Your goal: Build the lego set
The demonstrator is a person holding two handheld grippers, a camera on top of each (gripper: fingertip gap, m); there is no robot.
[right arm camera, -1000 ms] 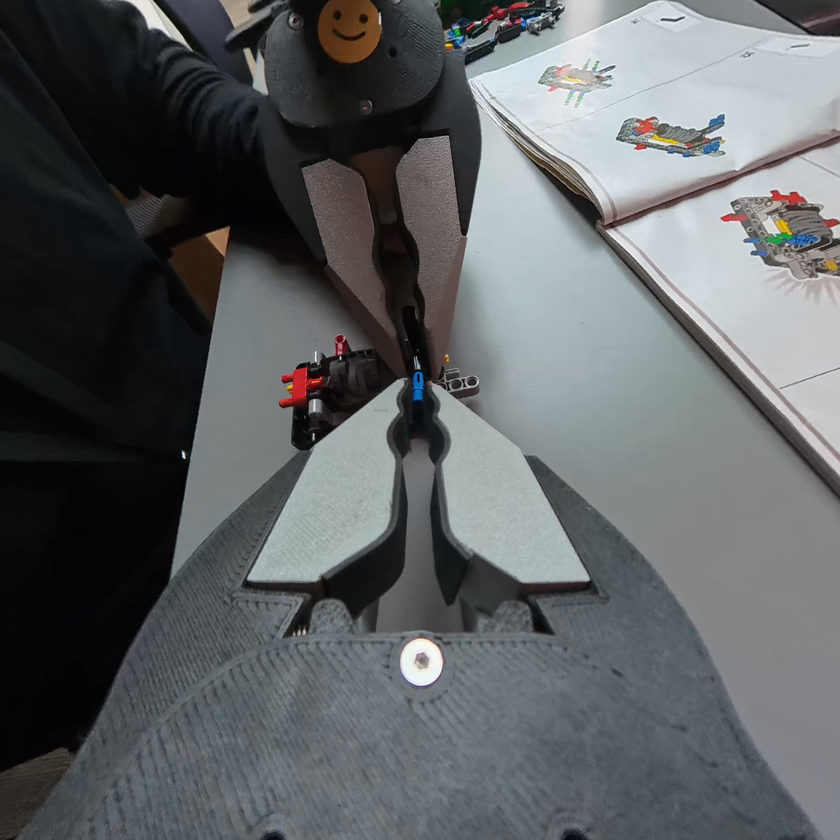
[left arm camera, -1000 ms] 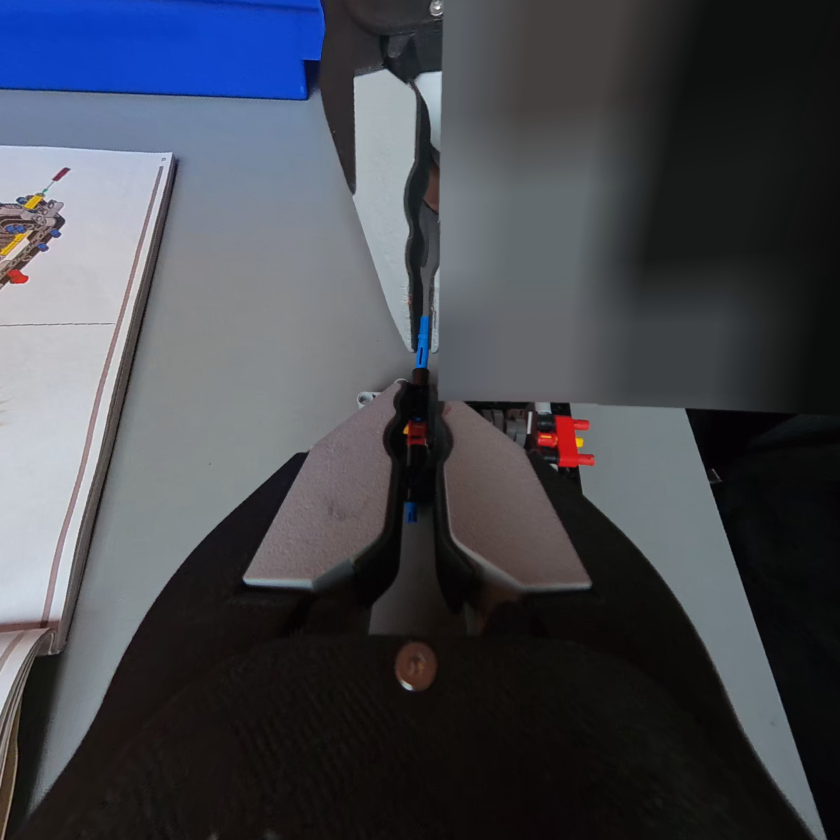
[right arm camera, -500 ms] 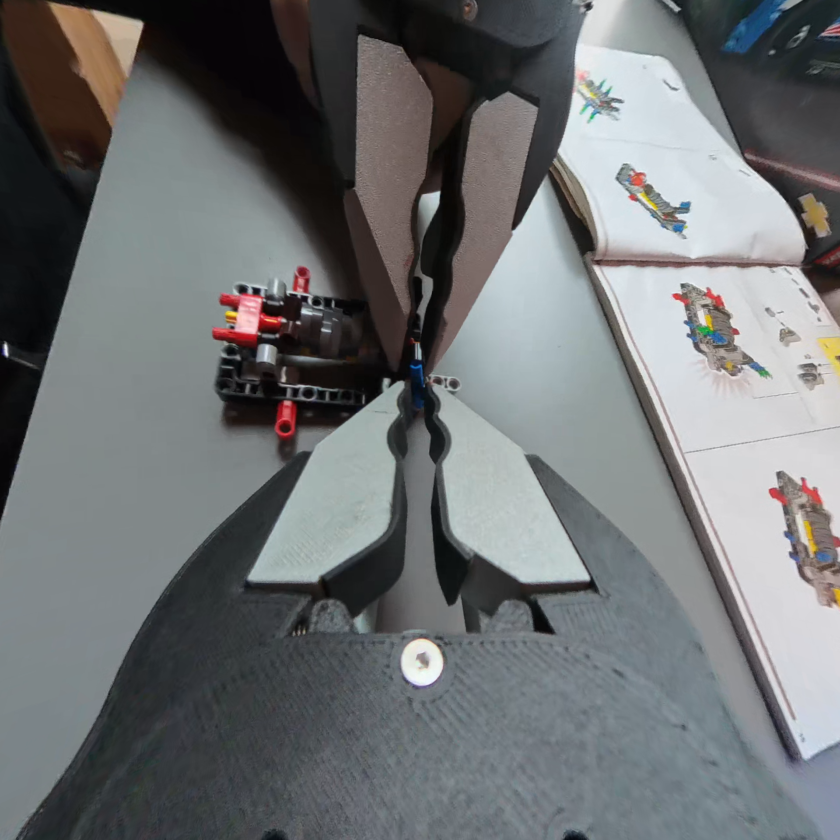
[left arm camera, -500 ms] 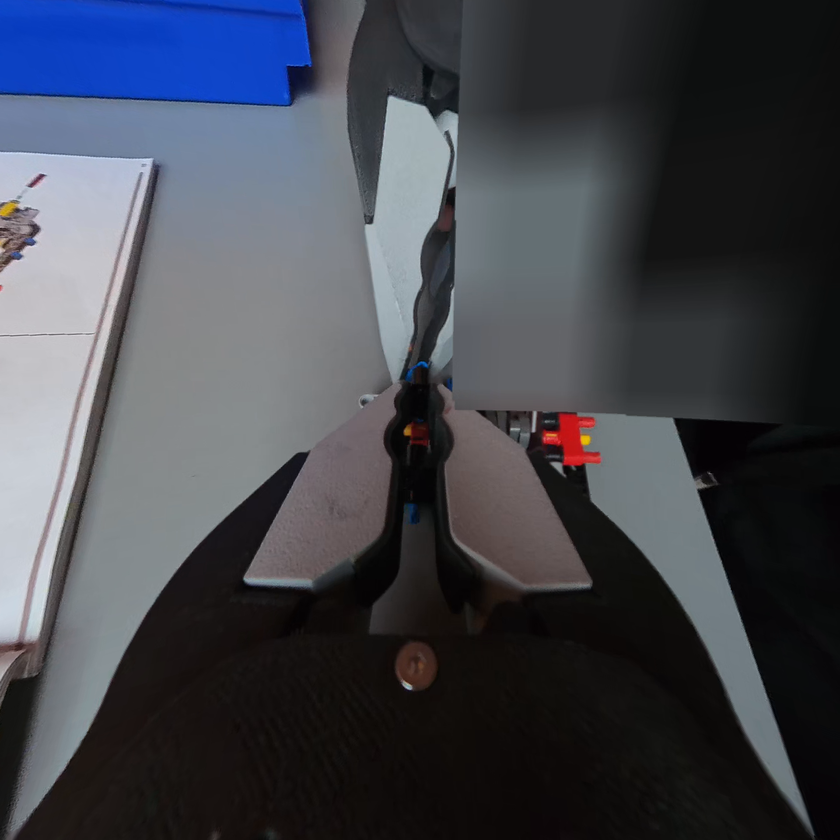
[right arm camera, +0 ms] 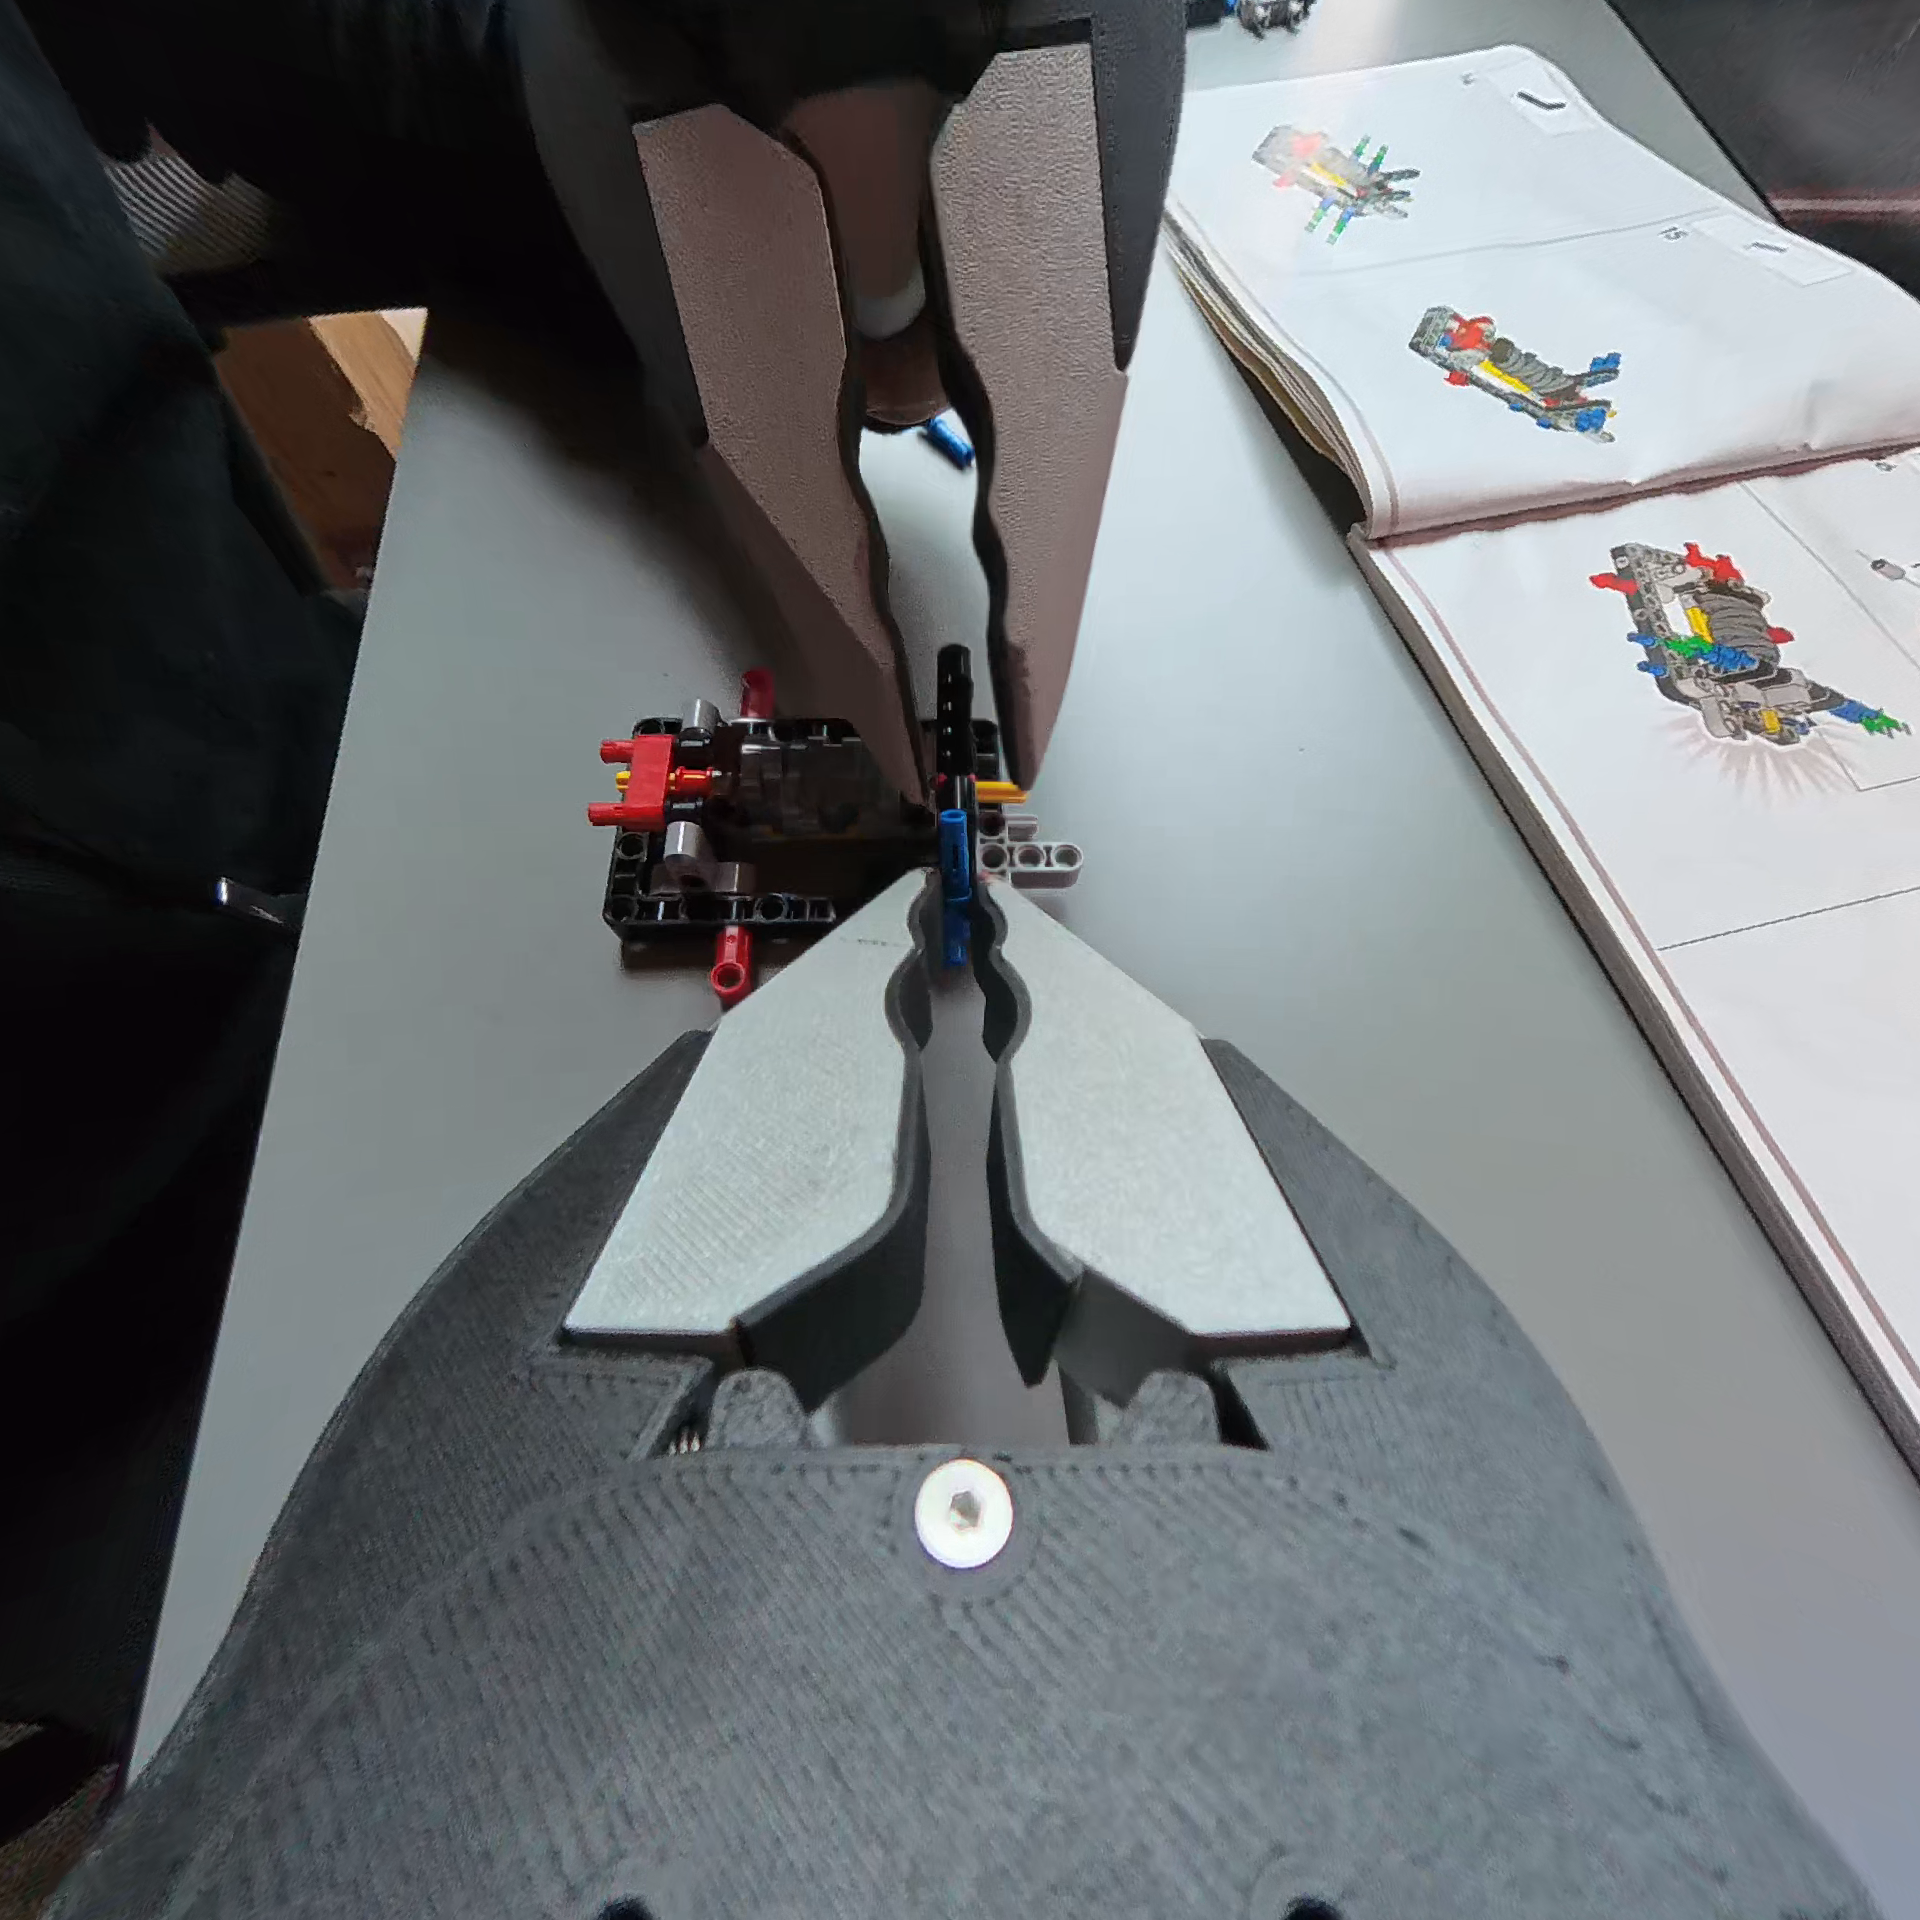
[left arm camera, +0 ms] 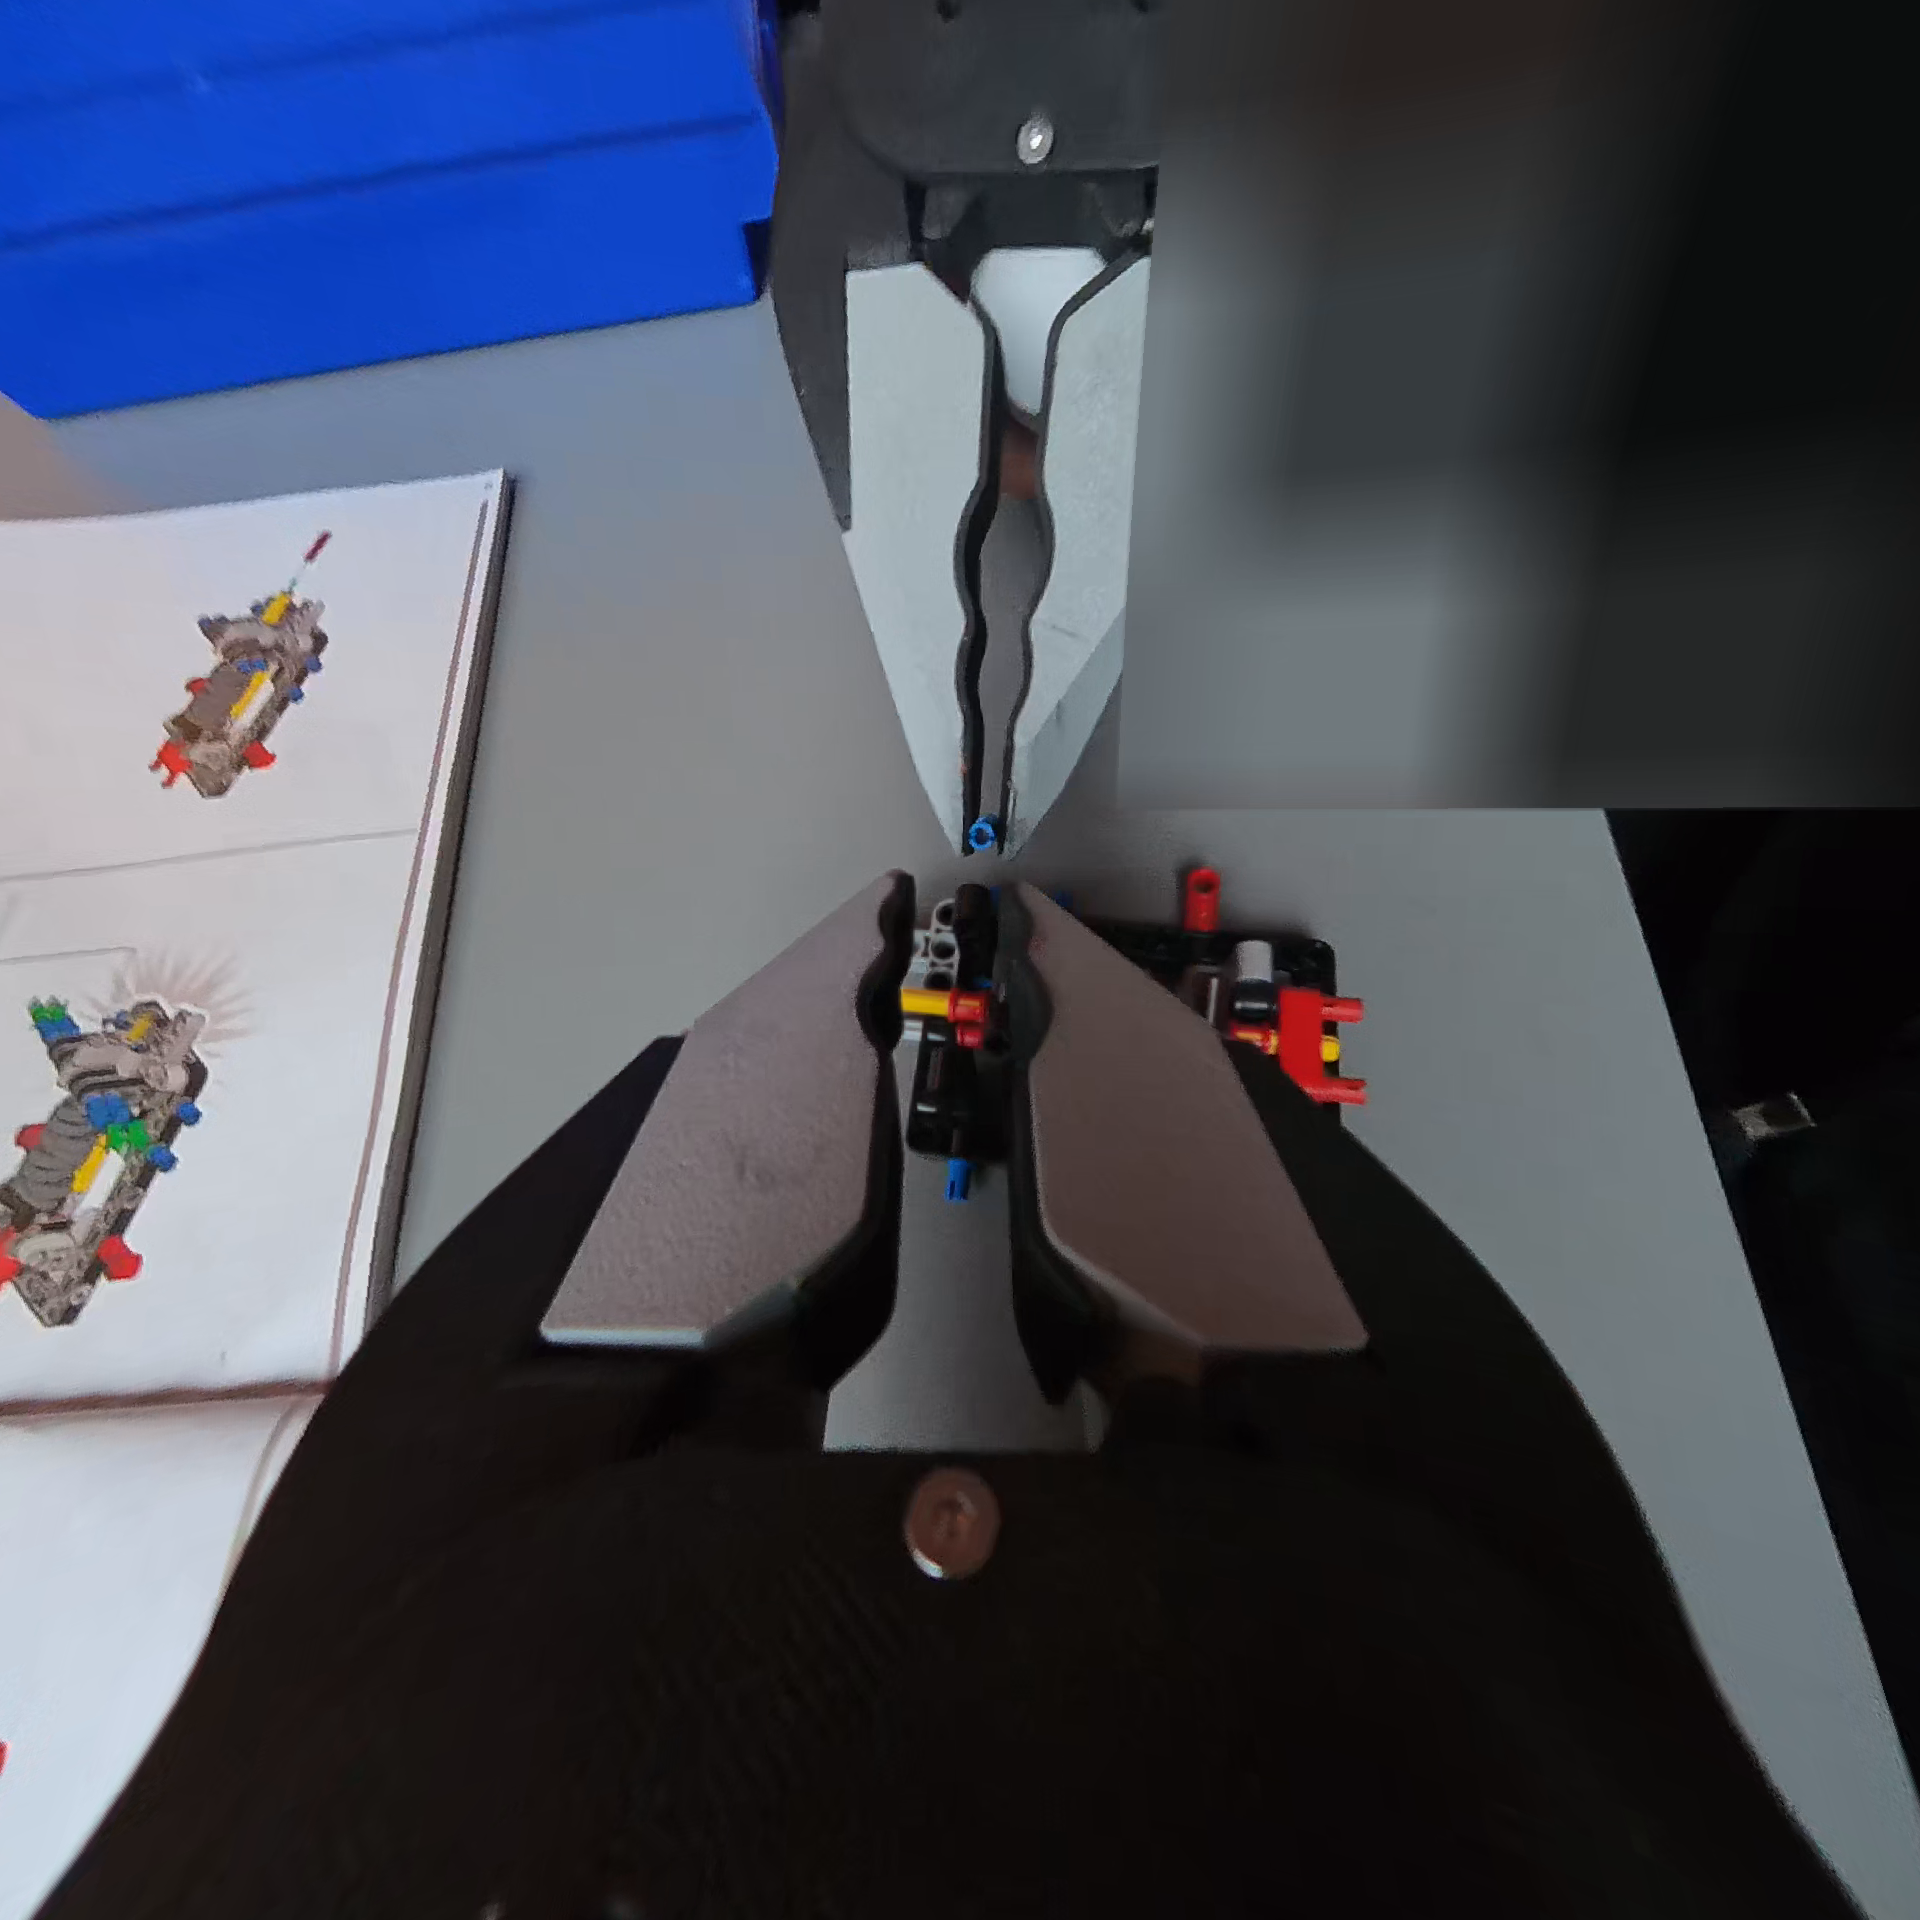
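The lego assembly [right arm camera: 769, 790], a black frame with grey gears and red pins, lies on the grey table; it also shows in the left wrist view [left arm camera: 1257, 987]. A black beam [right arm camera: 954, 707] stands upright at its end. My left gripper [left arm camera: 956, 904] is closed around that beam [left arm camera: 971, 925] and comes in from above in the right wrist view [right arm camera: 971, 790]. My right gripper [right arm camera: 951, 883] is shut on a blue pin [right arm camera: 953, 894] whose tip meets the beam's foot. In the left wrist view the right gripper [left arm camera: 987, 847] faces me with the pin [left arm camera: 982, 831] end-on.
An open instruction booklet [right arm camera: 1558, 312] lies beside the work, left in the left wrist view [left arm camera: 208, 935]. A blue bin [left arm camera: 364, 187] stands behind. A loose blue pin [left arm camera: 958, 1179] lies under my left gripper. The table edge and a person's dark clothing [right arm camera: 156, 623] are close. The grippers are tip to tip, or close to it.
Both grippers have tilted up to look down on the assembly. The right gripper now points the blue pin straight at the beam. The left jaws look slightly wider.
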